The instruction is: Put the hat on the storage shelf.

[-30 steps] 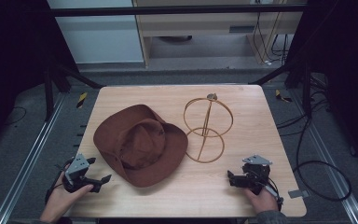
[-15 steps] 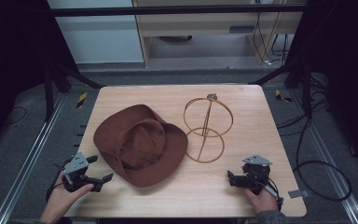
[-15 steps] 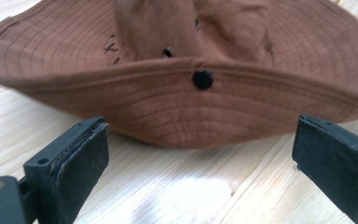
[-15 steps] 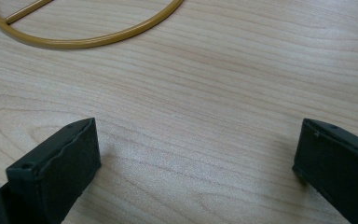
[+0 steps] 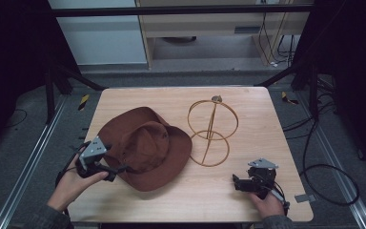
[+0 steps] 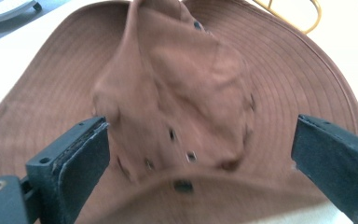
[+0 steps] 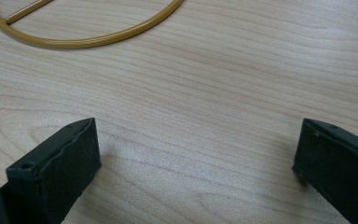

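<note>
That brown hat (image 5: 145, 148) looks soft and floppy, so I'd pinch its brim edge with the wide-open left gripper (image 5: 116, 168); right gripper (image 5: 237, 182) gapes wide too.

High cam above table (image 5: 181, 191); left claw cam close on hat (image 6: 182, 93), shared.

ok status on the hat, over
Left gripper open at the brown hat brim. Right gripper open, over bare table. Gold wire stand beside the hat; nothing blocking.
</note>
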### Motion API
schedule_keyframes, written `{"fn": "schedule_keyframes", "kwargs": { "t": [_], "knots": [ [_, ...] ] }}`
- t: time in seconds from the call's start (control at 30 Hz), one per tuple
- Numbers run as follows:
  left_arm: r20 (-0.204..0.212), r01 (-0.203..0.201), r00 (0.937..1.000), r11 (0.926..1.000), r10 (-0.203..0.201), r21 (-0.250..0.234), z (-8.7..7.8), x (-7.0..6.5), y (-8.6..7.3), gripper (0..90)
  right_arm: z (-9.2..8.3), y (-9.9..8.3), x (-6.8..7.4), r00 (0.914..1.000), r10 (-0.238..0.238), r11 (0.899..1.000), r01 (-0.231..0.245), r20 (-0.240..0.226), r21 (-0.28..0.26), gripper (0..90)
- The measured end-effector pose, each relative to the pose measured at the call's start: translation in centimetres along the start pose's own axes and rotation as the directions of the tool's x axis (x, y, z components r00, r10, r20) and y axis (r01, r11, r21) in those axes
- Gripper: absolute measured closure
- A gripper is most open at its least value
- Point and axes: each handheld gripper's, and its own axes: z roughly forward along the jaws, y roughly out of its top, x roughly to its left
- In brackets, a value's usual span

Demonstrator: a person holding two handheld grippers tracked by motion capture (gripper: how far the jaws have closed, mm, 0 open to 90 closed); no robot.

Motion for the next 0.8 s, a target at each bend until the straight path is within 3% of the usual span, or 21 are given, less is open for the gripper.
{"fn": "schedule_keyframes", "kwargs": {
  "t": [0.27,0.47,0.8],
  "knots": [
    [0.013,-0.006,0.9999,0.9957,0.005,0.092,2.2,1.9,4.0,4.3,0.0,0.0,0.0,1.0,0.0,1.0,0.0,0.0,0.0,0.4],
    [0.029,0.009,0.9995,0.9923,-0.013,0.123,3.7,2.7,5.8,4.6,0.0,0.0,0.0,1.0,0.0,1.0,0.0,0.0,0.0,0.4],
    [-0.002,-0.009,1.0,0.9879,0.009,0.155,5.2,3.3,8.1,4.6,0.0,0.0,0.0,1.0,0.0,1.0,0.0,0.0,0.0,0.5]
  ]
}}
